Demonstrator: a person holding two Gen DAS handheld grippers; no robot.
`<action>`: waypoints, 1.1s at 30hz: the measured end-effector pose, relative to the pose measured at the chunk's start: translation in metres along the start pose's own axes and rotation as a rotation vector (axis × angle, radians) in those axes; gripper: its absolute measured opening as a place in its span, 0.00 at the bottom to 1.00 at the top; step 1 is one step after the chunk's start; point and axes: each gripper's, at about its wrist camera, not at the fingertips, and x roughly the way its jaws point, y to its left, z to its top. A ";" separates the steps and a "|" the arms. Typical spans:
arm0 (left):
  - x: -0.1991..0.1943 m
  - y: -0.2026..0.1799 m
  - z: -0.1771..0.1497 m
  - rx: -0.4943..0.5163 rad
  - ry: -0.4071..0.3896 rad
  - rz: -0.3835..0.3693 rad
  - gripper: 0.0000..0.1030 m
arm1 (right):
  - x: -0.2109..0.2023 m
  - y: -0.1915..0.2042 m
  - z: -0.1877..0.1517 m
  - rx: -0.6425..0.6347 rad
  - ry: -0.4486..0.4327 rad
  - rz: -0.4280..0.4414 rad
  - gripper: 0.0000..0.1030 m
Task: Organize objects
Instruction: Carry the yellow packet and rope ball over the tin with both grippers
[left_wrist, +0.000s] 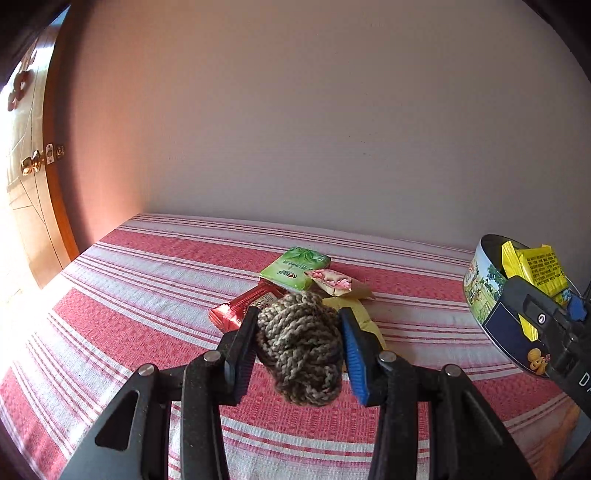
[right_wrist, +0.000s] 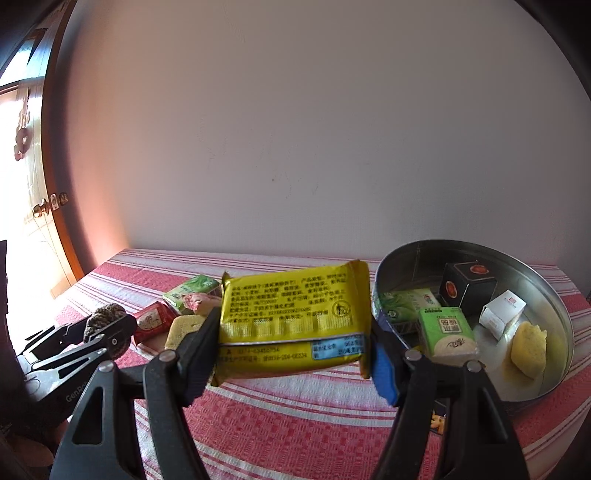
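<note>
Clamped between the right gripper (right_wrist: 295, 354) jaws, closest to the lens, a yellow snack packet (right_wrist: 293, 317) hangs flat above the striped cloth (right_wrist: 280, 417), just left of the round metal tin (right_wrist: 554, 317), probably so it can be swung over the rim and dropped in. That tin already holds a black box (right_wrist: 466, 291), a white box (right_wrist: 501, 312), green packs and a yellow sponge. Across the bed, the left gripper (left_wrist: 301, 341) squeezes a braided rope ball (left_wrist: 301, 343), lifted clear of the remaining pile: green tissue pack (left_wrist: 295, 266), red packet (left_wrist: 243, 308), pink-wrapped sweet (left_wrist: 334, 282).
</note>
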 end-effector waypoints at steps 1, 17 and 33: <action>0.001 -0.007 0.000 0.007 -0.001 -0.003 0.43 | -0.002 -0.003 0.000 -0.001 -0.005 -0.004 0.70; 0.002 -0.083 0.011 0.078 -0.022 -0.062 0.43 | -0.023 -0.067 0.005 -0.005 -0.056 -0.080 0.70; -0.002 -0.140 0.023 0.131 -0.056 -0.119 0.43 | -0.034 -0.113 0.011 0.015 -0.087 -0.149 0.70</action>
